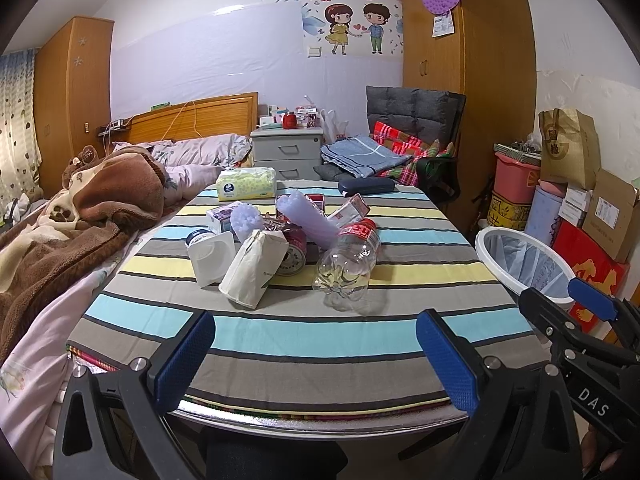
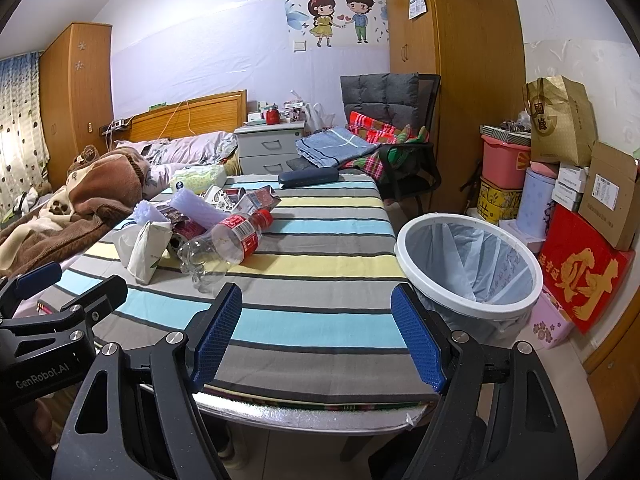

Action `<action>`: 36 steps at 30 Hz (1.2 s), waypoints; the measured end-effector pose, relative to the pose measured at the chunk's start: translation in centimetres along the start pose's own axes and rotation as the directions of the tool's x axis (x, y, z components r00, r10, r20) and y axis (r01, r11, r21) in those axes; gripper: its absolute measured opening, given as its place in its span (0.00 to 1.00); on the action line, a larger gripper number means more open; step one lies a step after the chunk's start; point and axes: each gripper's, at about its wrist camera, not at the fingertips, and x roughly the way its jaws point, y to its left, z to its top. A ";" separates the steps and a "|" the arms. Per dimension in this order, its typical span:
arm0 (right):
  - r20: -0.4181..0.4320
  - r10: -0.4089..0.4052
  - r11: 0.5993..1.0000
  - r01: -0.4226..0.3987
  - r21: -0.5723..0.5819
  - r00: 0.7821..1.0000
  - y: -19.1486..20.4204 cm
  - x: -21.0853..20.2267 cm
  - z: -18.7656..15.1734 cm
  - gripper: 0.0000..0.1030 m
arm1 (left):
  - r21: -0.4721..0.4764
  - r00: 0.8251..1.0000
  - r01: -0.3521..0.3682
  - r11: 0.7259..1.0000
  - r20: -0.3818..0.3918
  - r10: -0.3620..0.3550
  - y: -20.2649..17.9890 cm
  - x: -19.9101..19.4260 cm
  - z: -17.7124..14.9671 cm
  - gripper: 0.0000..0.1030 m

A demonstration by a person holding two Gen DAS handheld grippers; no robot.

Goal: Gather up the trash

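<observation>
Both grippers hang over the near edge of the striped table [image 1: 304,332], the left gripper [image 1: 316,356] and right gripper [image 2: 316,340] each with jaws spread wide and holding nothing. The trash lies in a heap ahead of the left gripper: a clear bottle [image 1: 350,262], a paper pack [image 1: 254,268], a white tub [image 1: 210,254]. The lined bin [image 2: 468,264] stands just right of the right gripper, beside the table

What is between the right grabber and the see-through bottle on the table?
Only bare striped tablecloth. In the right wrist view, nothing lies between the open right gripper and the clear bottle.
</observation>
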 end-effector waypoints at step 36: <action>0.001 -0.007 1.000 0.007 -0.007 1.000 0.0 0.0 0.2 0.76 | -0.001 1.000 -0.001 1.000 0.004 0.001 0.1 -0.2 0.1 0.99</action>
